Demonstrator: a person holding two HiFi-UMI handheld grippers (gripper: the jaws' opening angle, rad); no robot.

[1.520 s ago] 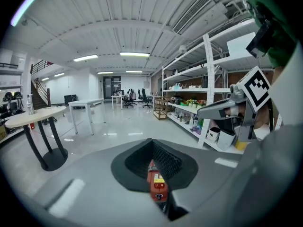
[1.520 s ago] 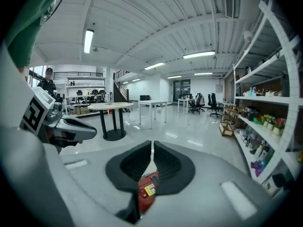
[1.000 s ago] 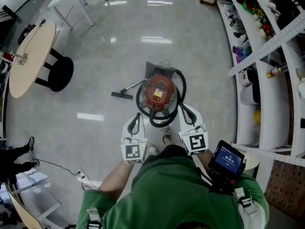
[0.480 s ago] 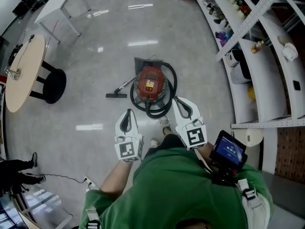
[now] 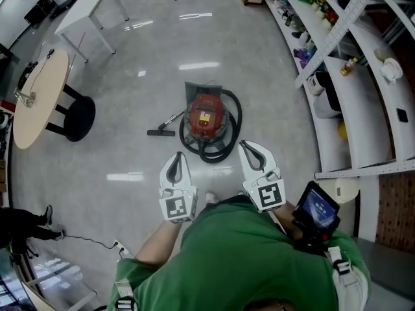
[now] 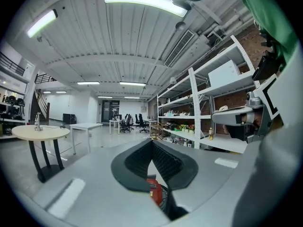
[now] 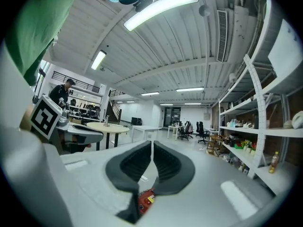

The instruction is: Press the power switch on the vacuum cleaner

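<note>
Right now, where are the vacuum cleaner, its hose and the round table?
vacuum cleaner (image 5: 206, 116), head view, red top.
hose (image 5: 240, 115), head view, right side of the loop.
round table (image 5: 42, 105), head view, bare wooden top.

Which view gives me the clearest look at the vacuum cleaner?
The head view: the whole red vacuum cleaner shows from above, its hose coiled round it. Each gripper view shows only a red sliver below its jaws.
</note>
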